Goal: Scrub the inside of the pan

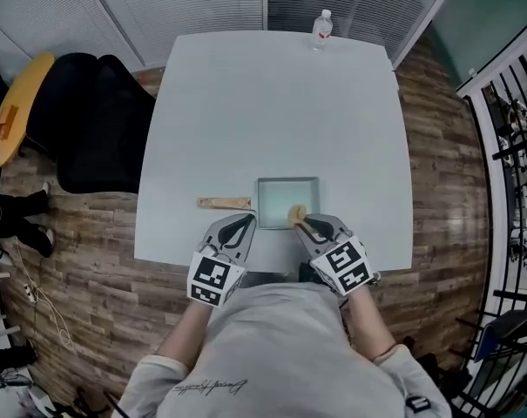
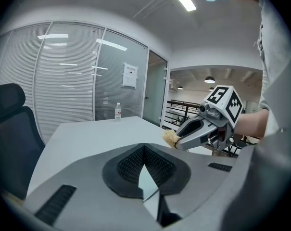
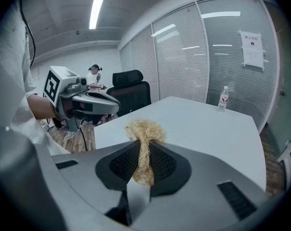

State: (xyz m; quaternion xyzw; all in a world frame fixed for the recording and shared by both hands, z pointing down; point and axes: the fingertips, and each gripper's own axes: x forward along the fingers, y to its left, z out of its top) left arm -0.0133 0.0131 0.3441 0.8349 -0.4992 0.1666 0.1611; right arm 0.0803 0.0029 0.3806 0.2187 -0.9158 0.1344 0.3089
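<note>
A square metal pan (image 1: 280, 190) with a wooden handle (image 1: 225, 203) pointing left lies near the front edge of the white table (image 1: 272, 103). My right gripper (image 1: 300, 221) is shut on a tan fibre scrubber (image 1: 294, 213), which hangs over the pan's front right part. In the right gripper view the scrubber (image 3: 144, 134) sticks up between the pads of the right gripper (image 3: 144, 146). My left gripper (image 1: 248, 219) is at the pan's front left corner. Seen from its own camera, the left gripper (image 2: 144, 150) is shut with nothing visible in it. The pan is hidden in both gripper views.
A clear water bottle (image 1: 322, 26) stands at the table's far edge. A black office chair (image 1: 97, 120) sits left of the table on the wood floor. Glass partitions with blinds run behind. A black railing (image 1: 511, 146) stands at the right.
</note>
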